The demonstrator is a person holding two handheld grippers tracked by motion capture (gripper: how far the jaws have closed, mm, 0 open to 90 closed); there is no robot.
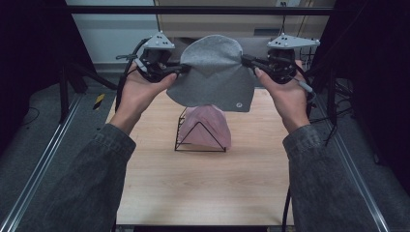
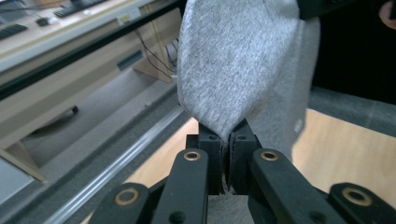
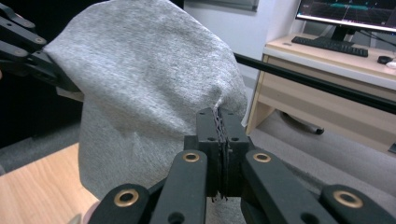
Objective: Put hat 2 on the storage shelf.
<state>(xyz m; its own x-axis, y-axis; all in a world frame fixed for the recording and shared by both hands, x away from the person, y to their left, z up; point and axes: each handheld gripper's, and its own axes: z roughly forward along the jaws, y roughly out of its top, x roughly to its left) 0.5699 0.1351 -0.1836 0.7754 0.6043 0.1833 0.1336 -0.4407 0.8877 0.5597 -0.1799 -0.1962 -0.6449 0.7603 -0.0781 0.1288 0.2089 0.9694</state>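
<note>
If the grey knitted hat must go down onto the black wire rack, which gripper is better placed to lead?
Probably neither: the left gripper and right gripper each pinch one edge of the grey knitted hat, which hangs above the black wire rack with the pink cloth. Both should lower together.

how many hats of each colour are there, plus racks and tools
grey hat: 1
pink hat: 1
black wire rack: 1
tools: 2, the left tool and the right tool, each shut on the grey hat
total: 5
</note>
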